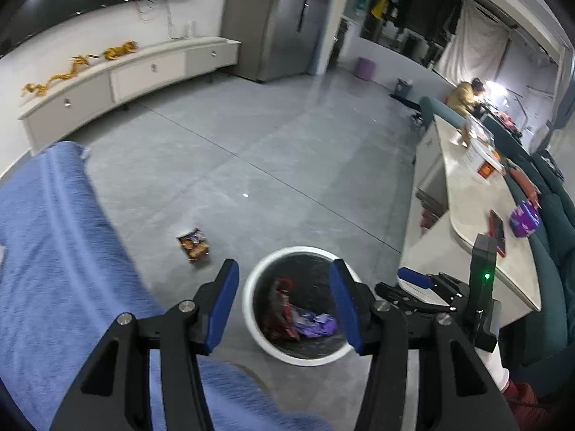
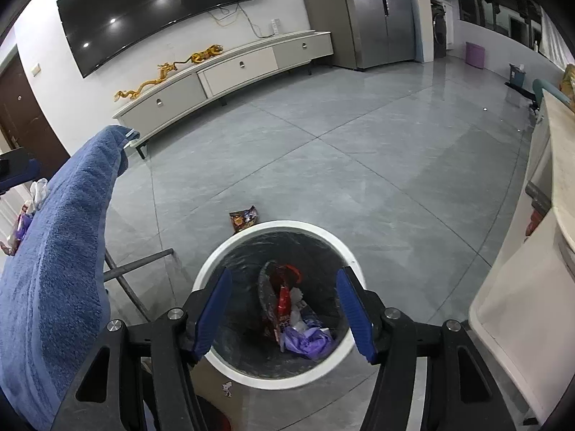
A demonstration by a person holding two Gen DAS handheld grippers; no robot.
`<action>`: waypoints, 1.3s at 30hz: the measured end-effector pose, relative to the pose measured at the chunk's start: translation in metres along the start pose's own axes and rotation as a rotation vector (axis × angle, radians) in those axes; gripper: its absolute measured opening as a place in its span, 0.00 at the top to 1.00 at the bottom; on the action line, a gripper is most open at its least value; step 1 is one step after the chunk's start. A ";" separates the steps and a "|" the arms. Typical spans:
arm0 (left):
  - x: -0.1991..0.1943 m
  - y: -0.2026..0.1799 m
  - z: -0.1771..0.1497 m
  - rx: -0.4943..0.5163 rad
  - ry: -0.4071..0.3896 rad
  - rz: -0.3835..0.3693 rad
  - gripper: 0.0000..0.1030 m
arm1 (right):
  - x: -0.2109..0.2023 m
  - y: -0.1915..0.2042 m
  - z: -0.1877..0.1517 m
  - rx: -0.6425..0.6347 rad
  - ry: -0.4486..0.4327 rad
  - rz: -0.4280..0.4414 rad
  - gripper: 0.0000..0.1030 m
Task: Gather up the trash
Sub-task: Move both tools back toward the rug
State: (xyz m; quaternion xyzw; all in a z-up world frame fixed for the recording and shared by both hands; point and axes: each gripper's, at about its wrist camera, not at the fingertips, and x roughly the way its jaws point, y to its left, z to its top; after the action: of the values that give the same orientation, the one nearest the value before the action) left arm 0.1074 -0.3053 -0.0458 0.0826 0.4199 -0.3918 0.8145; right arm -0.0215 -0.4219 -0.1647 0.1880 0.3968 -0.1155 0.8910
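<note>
A white round trash bin with a dark liner stands on the grey floor; it also shows in the right wrist view. Red and purple wrappers lie inside it. A brown snack wrapper lies on the floor just beyond the bin, also in the right wrist view. My left gripper is open and empty above the bin. My right gripper is open and empty directly over the bin mouth. The right gripper also shows in the left wrist view.
A blue towel covers a surface on the left. A long pale table with a purple box and a dark phone stands on the right, a teal sofa behind it. A TV cabinet lines the far wall.
</note>
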 end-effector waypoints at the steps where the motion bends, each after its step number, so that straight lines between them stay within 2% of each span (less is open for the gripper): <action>1: -0.004 0.009 -0.001 -0.008 -0.010 0.020 0.51 | 0.003 0.002 0.000 -0.002 0.003 0.004 0.43; 5: -0.017 0.044 -0.005 -0.063 -0.043 0.083 0.51 | 0.031 0.017 0.012 -0.020 0.036 0.039 0.43; 10: -0.038 0.093 -0.007 -0.137 -0.094 0.183 0.51 | 0.091 0.046 0.044 -0.067 0.102 0.107 0.41; 17: -0.068 0.144 0.000 -0.190 -0.153 0.333 0.51 | 0.217 0.096 0.107 -0.119 0.229 0.196 0.37; 24: -0.093 0.194 -0.012 -0.273 -0.136 0.477 0.51 | 0.350 0.129 0.137 -0.008 0.371 0.213 0.36; 28: -0.117 0.216 -0.025 -0.306 -0.090 0.585 0.51 | 0.409 0.131 0.141 0.098 0.412 0.180 0.32; 31: -0.150 0.234 -0.028 -0.370 -0.057 0.647 0.51 | 0.452 0.126 0.131 0.184 0.447 0.153 0.29; 39: -0.224 0.260 -0.003 -0.531 -0.023 0.815 0.51 | 0.533 0.098 0.097 0.357 0.547 0.060 0.25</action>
State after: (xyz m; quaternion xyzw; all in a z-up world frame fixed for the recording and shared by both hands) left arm 0.2129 -0.0001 0.0688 0.0253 0.4297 0.0786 0.8992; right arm 0.4285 -0.4055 -0.4813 0.3770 0.5891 -0.1024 0.7074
